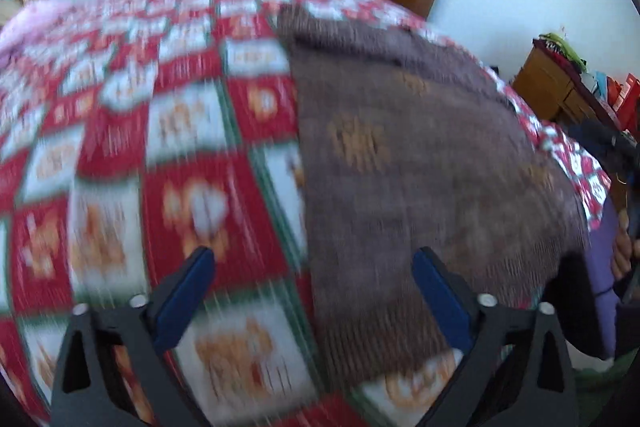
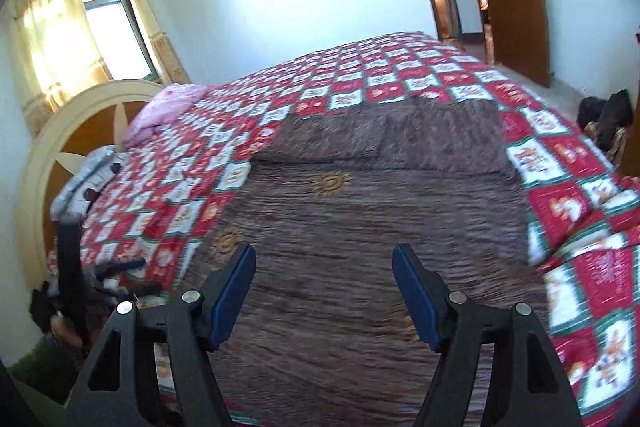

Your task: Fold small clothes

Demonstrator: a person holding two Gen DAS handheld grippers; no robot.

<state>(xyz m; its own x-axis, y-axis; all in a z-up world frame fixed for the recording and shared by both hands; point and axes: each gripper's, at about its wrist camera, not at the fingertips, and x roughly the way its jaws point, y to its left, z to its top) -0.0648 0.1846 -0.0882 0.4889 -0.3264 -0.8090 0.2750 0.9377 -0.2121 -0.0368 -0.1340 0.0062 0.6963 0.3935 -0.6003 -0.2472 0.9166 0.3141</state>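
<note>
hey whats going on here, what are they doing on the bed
A person with a gripper in each hand is working on a brown knit garment spread flat on a bed with a red and white patchwork quilt. Both the left gripper and the right gripper are open and hold nothing. The left view is blurred, and its gripper sits over the garment's edge. The garment's far end looks folded over.
</note>
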